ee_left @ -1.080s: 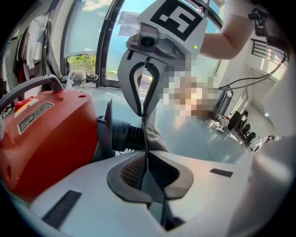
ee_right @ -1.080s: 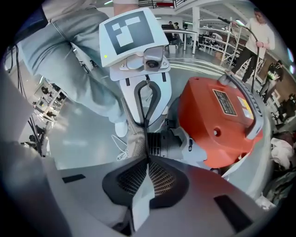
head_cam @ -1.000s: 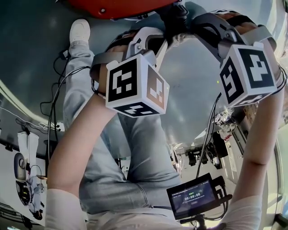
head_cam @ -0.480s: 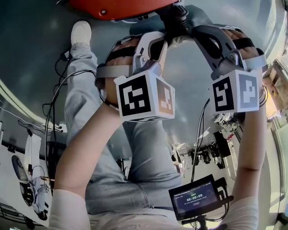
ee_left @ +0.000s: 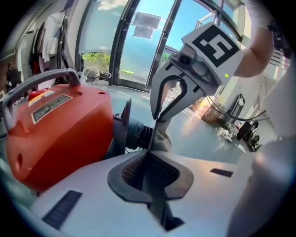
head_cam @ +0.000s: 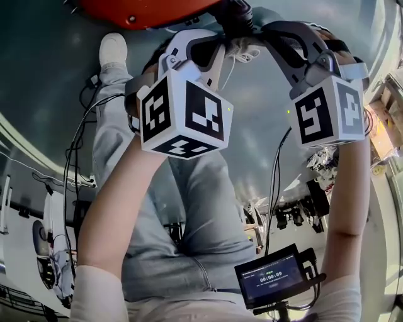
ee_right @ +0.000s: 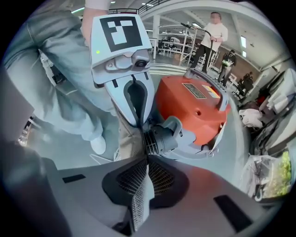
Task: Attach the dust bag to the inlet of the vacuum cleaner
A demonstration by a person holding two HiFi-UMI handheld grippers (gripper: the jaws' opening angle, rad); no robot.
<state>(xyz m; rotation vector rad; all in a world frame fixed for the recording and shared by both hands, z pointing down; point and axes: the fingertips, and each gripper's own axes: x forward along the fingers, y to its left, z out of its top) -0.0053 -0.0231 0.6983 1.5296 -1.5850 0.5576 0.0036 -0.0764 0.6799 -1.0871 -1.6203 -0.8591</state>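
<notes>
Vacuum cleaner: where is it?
The vacuum cleaner sits on the floor at the head view's top edge; in the left gripper view it is at left, its inlet beside the dust bag.

Timer on screen (head_cam: 272, 277) reads 00:00:0-, last digit unclear. Label (ee_left: 48, 105) on vacuum (ee_left: 60, 134) top: lines of print, too small to read. Nothing else legible.

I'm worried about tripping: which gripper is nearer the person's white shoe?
Left. The left gripper is on the side of the white shoe; the right gripper lies beyond it, farther off.
</notes>
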